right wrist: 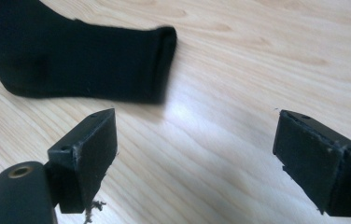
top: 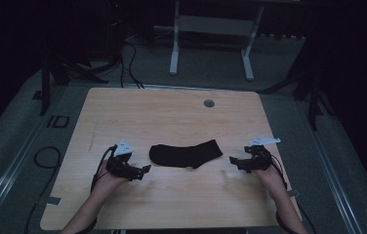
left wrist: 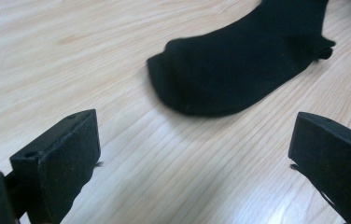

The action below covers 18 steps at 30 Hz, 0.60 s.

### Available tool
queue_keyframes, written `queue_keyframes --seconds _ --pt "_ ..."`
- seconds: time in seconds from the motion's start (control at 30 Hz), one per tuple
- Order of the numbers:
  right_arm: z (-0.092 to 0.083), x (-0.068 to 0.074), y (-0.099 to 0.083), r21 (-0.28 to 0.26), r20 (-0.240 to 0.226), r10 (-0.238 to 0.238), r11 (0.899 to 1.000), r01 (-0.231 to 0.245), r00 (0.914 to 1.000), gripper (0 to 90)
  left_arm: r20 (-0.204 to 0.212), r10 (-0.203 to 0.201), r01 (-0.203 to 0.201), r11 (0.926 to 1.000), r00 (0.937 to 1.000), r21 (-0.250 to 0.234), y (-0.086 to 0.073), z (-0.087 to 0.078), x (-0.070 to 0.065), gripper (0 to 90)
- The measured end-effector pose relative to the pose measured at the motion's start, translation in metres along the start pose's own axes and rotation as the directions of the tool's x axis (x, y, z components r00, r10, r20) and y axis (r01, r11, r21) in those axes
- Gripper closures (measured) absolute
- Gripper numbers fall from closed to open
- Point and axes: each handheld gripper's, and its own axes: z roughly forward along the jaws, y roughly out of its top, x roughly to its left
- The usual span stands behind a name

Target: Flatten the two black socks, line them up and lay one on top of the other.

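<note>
A black sock (top: 185,154) lies flat in the middle of the light wooden table (top: 172,117). Its toe end (left wrist: 183,70) points to my left gripper (top: 143,170), which stands open just short of it with nothing between the jaws. Its cuff (right wrist: 162,60) faces my right gripper (top: 234,161), also open and empty, a short way off on the table's right side. Both grippers sit low over the wood, one at each end of the sock.
A small round grey grommet (top: 209,103) sits near the table's far edge. Beyond the table stand white desk legs (top: 174,48) on grey carpet, with cables (top: 128,63) at the back left. Bare wood surrounds the sock.
</note>
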Motion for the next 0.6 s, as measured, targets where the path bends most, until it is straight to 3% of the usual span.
queue_keyframes --seconds 0.23,0.57,0.6 --pt "-0.008 -0.007 -0.017 0.014 0.012 0.033 0.999 -0.033 0.9994 13.9 -0.001 -0.036 0.036 0.9993 0.9994 0.006 -0.016 -0.014 0.009 2.5" --pt "-0.019 -0.011 -0.034 0.006 0.014 0.05 0.999 -0.05 0.9987 14.1 -0.035 -0.07 0.07 0.9976 0.997 0.001 -0.036 -0.03 0.016 2.5" --pt "-0.022 -0.012 -0.04 0.003 0.02 0.066 0.998 -0.066 0.9976 14.1 -0.053 -0.089 0.089 0.996 0.9946 -0.007 -0.044 -0.034 0.019 2.5"
